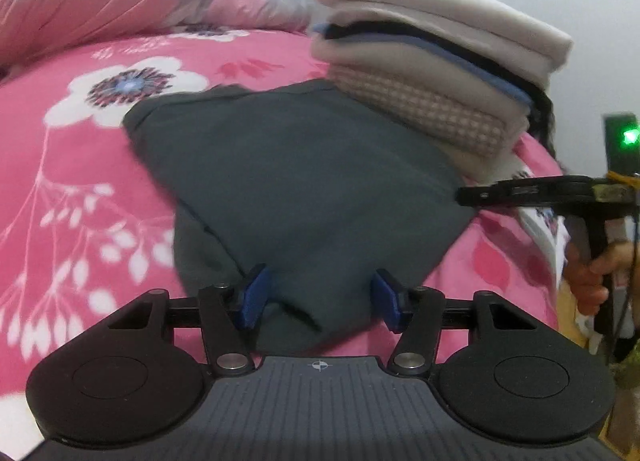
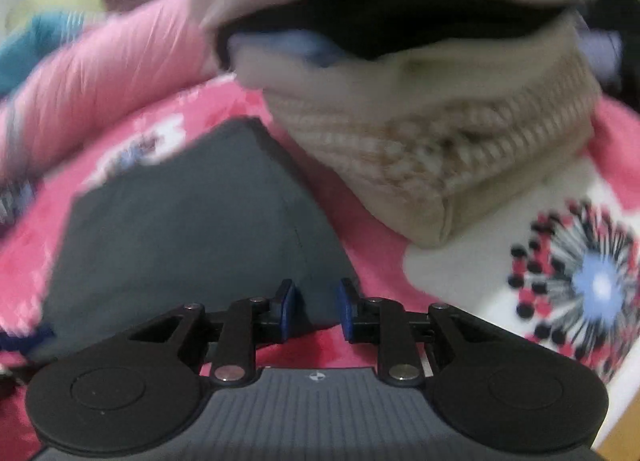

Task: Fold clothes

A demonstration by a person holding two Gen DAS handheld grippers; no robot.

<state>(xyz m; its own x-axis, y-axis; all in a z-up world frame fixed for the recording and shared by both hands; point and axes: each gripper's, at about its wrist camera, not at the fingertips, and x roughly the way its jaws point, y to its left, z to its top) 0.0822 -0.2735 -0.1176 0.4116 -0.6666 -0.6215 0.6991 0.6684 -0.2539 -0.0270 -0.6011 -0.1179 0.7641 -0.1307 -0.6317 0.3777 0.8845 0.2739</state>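
Folded dark grey garment (image 1: 296, 181) lay on a pink floral bedspread (image 1: 80, 165), touching a stack of folded clothes (image 1: 432, 73). Left gripper (image 1: 318, 301) hovered over its near edge, jaws spread, pinching nothing. Right gripper (image 2: 316, 311) stood narrowly parted above a corner, gripping nothing.

Both rigs are built the same: the left claw (image 1: 320, 295) and right claw (image 2: 316, 309) get blue pads (image 1: 251, 297) on black linkage arms, silver screws at the pivots, round black discs either side, and a ribbed grey plate stamped with a small crosshair mark.
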